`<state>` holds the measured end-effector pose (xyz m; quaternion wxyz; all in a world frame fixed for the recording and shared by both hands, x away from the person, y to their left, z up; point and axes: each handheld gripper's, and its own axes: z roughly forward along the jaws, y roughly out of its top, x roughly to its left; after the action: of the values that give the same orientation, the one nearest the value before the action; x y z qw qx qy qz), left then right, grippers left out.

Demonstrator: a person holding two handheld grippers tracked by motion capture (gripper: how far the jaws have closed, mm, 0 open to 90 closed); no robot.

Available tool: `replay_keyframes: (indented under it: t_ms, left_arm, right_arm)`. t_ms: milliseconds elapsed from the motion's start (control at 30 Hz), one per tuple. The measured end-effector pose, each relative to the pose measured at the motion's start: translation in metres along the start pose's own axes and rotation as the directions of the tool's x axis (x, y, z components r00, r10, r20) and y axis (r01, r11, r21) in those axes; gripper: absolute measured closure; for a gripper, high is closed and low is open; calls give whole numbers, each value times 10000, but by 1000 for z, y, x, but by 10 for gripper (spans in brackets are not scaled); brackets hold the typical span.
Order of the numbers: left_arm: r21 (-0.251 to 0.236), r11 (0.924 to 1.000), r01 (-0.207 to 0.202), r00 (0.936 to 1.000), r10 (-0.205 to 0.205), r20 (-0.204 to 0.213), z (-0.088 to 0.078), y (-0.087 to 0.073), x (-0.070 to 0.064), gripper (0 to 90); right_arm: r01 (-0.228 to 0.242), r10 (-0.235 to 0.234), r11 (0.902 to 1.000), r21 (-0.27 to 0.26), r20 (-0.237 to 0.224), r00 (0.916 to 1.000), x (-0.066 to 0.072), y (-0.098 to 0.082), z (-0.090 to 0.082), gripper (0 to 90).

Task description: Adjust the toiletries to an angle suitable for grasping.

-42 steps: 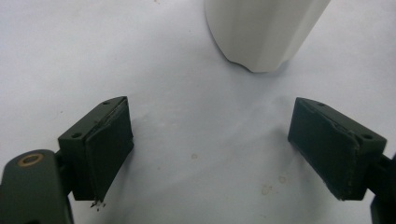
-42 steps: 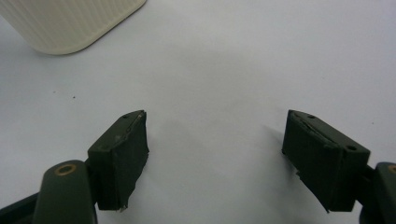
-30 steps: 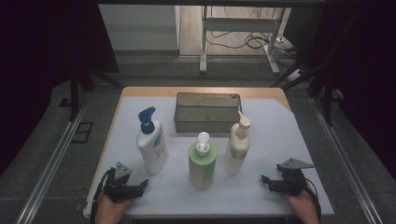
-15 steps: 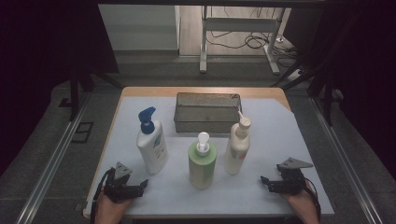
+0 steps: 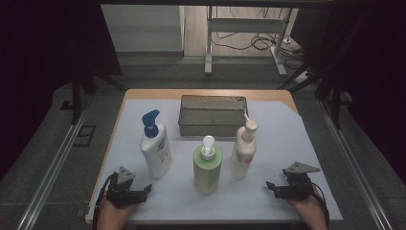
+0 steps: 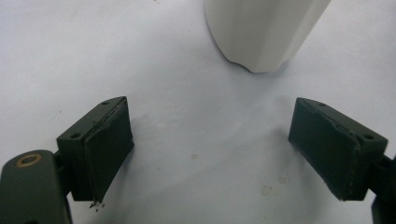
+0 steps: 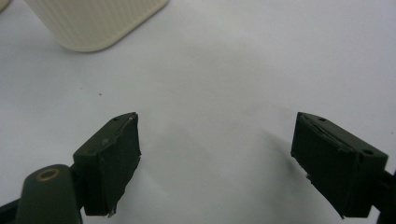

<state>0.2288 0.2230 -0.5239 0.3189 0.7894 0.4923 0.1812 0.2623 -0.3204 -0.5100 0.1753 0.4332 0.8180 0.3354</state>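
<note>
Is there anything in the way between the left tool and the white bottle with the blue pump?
Nothing visible is. The left tool sits open on the bare white sheet, and the blue-pump bottle stands just ahead of it with empty sheet between them.

right tongs [image 5: 274, 188] jaws just opening slightly, nothing between

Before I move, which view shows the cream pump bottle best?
The high view: the cream pump bottle stands whole and upright there, nozzle included, right of the green bottle and before the metal tray. The right gripper view gives just its ribbed base corner beyond the open right claw.
</note>
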Motion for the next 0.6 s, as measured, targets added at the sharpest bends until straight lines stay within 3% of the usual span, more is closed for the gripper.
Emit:
replay_keyframes:
  t_ms: [600]
  left_arm:
    - [-13, 10000, -1, 10000, 1, -5, 0, 0, 0, 130]
  right_arm:
    - [469, -489, 9986, -252, -880, 9949, 22, 13, -4, 172]
